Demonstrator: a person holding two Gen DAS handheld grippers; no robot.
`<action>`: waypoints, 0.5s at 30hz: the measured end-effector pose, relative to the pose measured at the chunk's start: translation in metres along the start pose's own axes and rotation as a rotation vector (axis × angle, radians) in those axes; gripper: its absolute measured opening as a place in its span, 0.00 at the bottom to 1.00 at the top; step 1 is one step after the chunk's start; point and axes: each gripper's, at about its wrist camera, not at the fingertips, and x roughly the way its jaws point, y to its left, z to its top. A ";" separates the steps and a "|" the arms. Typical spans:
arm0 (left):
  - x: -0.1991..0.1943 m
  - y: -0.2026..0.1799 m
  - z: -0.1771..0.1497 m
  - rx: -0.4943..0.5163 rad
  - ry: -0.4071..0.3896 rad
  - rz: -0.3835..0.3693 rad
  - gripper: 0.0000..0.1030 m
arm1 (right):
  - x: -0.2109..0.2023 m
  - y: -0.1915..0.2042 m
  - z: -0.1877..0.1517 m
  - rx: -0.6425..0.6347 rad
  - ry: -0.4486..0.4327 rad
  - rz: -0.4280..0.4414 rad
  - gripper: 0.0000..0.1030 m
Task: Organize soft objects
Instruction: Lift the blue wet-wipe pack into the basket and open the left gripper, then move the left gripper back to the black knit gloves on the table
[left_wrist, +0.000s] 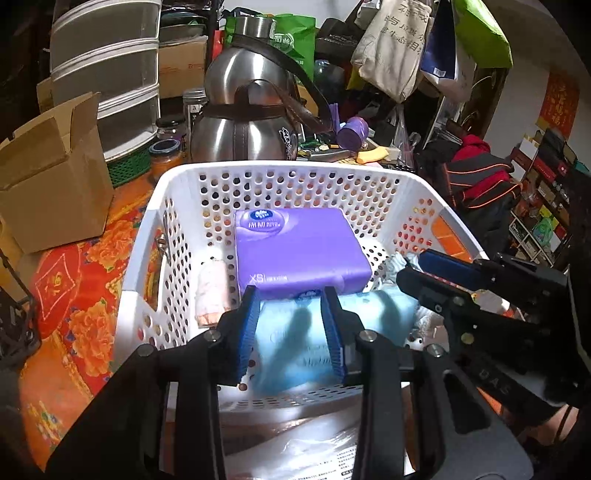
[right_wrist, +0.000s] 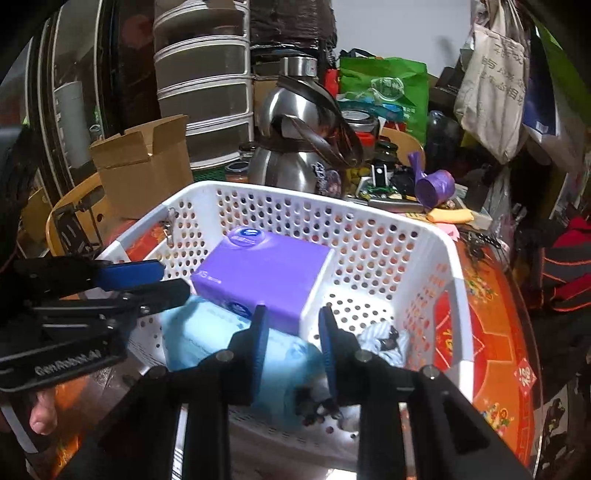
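1. White perforated plastic basket (left_wrist: 192, 173) sits on the red-orange floral tablecloth (left_wrist: 88, 266).
2. Purple rectangular tissue pack (left_wrist: 299, 247) lies inside, against the far wall.
3. Light-blue soft tissue pack (left_wrist: 291, 343) lies at the near wall, touching the purple pack.
4. Left gripper (left_wrist: 290, 325): jaws apart above the blue pack, clamping nothing.
5. Right gripper (right_wrist: 291, 343): jaws apart, empty, over the basket.

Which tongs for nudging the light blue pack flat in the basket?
Left tongs: open, straddling the light blue pack. Right tongs hang over its edge, beside the striped cloth.
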 end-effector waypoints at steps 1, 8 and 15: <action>-0.001 0.001 0.000 -0.003 0.000 -0.003 0.32 | -0.002 -0.004 -0.001 0.019 -0.001 0.005 0.33; -0.018 0.011 -0.006 -0.028 -0.042 0.001 0.73 | -0.010 -0.023 -0.007 0.084 -0.022 0.005 0.67; -0.023 0.007 -0.010 -0.013 -0.050 0.002 0.73 | -0.012 -0.025 -0.010 0.076 -0.031 -0.025 0.80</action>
